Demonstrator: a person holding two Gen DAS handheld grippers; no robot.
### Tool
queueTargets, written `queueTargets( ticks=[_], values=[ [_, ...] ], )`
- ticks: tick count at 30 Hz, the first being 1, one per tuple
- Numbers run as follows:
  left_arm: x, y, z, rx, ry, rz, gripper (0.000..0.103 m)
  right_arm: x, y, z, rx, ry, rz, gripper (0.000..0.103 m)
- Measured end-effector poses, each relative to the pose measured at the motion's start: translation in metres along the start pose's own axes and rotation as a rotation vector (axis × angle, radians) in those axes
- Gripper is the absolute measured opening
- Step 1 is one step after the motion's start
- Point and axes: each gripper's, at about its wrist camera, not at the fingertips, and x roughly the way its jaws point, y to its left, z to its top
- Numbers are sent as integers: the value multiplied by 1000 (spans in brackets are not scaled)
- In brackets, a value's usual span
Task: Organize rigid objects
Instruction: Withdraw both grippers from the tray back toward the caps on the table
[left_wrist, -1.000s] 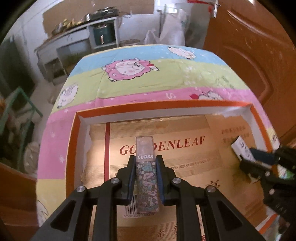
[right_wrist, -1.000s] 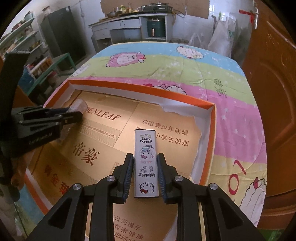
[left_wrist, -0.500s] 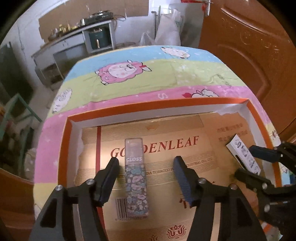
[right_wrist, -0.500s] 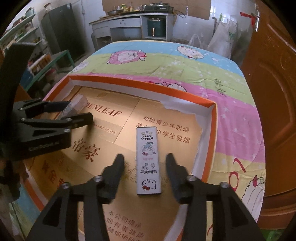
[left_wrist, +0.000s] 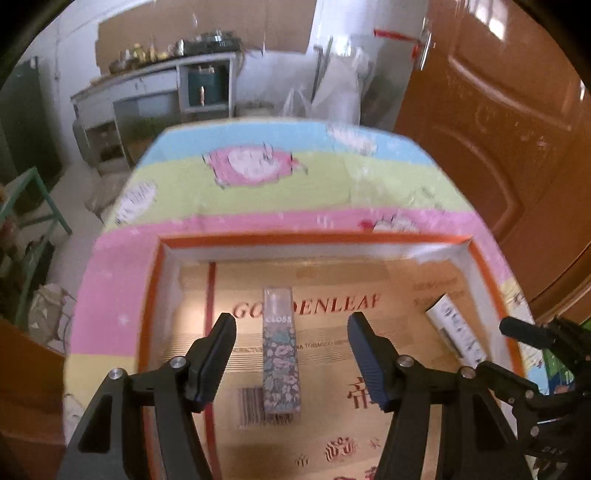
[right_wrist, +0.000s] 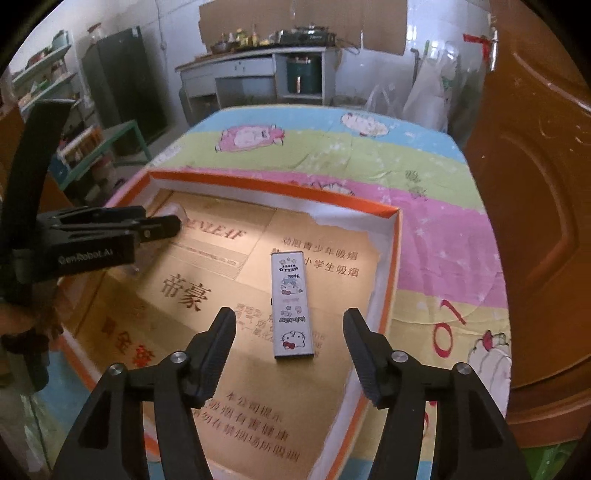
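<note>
With both items already lying flat on the cardboard liner of the orange-rimmed tray (right_wrist: 391, 236), this reads as the release step of a placement: both claws have just been opening and neither grips anything. Left claw (left_wrist: 291, 356) is spread wide; the floral gloss box (left_wrist: 281, 350) lies between its jaws, nearer the left one, clear of both pads, long axis pointing away from the camera. Right claw (right_wrist: 290, 349) is also open, the Hello Kitty box (right_wrist: 292, 306) sitting on the liner just ahead of and between its fingertips, untouched, close to the tray's right wall. The two boxes are well apart, at opposite sides of the tray. Tray sits on the sheep-print cloth (right_wrist: 332, 155) covering the table. Likely next move: back both claws straight out without clipping either box, then fetch more items; none are visible outside the tray here.
</note>
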Motion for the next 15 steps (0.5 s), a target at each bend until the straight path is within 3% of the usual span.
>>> queueTargets(
  ticks=[6,15],
  values=[
    [-49,-6,-9,16,-91,-7,63,-36,3,-9,34,-52,6,62],
    [-117,-22,-49,61,-194,-25,62,-88,23,-38,61,-104,5,62]
  ],
)
